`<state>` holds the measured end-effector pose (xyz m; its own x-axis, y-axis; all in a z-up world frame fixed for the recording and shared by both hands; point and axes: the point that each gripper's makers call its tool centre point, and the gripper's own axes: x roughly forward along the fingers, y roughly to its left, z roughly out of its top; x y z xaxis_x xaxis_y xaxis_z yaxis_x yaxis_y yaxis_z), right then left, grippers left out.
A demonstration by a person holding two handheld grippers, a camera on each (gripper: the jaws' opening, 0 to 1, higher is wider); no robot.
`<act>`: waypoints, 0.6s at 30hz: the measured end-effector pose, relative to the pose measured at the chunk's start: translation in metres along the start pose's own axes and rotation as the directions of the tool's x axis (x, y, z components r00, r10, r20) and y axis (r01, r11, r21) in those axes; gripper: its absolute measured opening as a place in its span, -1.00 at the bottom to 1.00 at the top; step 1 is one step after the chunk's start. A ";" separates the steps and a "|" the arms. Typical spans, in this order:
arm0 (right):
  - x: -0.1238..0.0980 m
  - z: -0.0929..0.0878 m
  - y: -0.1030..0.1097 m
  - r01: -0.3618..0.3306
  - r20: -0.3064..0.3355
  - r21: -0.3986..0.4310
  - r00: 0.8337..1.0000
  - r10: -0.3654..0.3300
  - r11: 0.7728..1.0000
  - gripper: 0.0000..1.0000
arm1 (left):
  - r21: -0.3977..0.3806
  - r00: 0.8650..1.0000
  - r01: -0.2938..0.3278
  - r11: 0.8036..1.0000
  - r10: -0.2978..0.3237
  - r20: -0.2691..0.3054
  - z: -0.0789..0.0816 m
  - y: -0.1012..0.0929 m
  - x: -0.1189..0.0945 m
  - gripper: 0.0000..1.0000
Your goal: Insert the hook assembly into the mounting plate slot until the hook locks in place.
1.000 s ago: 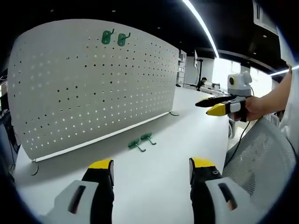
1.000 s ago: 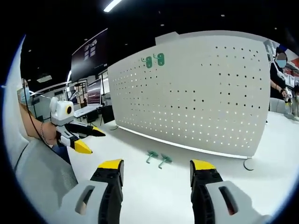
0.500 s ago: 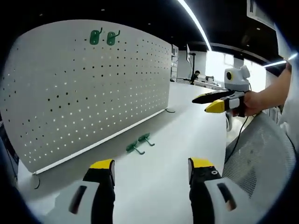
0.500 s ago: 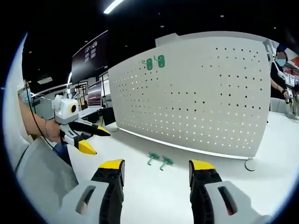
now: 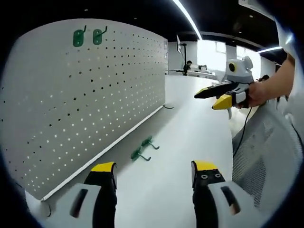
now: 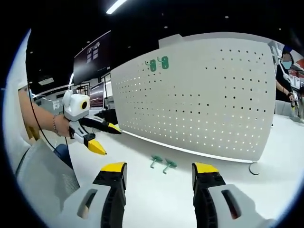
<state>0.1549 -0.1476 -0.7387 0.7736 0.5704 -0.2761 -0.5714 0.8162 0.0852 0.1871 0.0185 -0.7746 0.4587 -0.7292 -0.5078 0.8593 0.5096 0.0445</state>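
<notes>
A white pegboard (image 5: 85, 95) (image 6: 204, 95) stands upright on the white table (image 5: 190, 128). Two green hooks (image 5: 85, 37) (image 6: 158, 63) hang near its top edge. Two more green hooks (image 5: 142, 148) (image 6: 161, 163) lie on the table in front of the board. My left gripper (image 5: 152, 171) is open and empty, low over the table, short of the loose hooks; it also shows in the right gripper view (image 6: 104, 137), held in a hand. My right gripper (image 6: 159, 173) is open and empty; in the left gripper view (image 5: 213, 97) it hovers at the right, held in a hand.
A grey mesh chair back (image 5: 266, 156) (image 6: 42, 175) sits close at the table's near edge. The pegboard's round foot (image 6: 254, 167) rests on the table. A person (image 6: 285, 80) stands beyond the board. Desks and monitors (image 6: 95, 102) lie farther back.
The left gripper view has swung leftward and closer to the board, so the board fills more of it. In the right gripper view the left gripper has moved right, toward the board.
</notes>
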 end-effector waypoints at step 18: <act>-0.002 -0.001 -0.005 0.016 -0.003 0.004 1.000 -0.016 1.000 0.07 | 0.151 0.980 0.143 0.978 -0.119 -0.158 -0.005 0.019 0.027 0.32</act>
<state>0.1561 -0.1528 -0.7399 0.7819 0.5567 -0.2806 -0.5577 0.8258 0.0842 0.2150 0.0105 -0.7917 0.3118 -0.7034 -0.6387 0.9402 0.3252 0.1008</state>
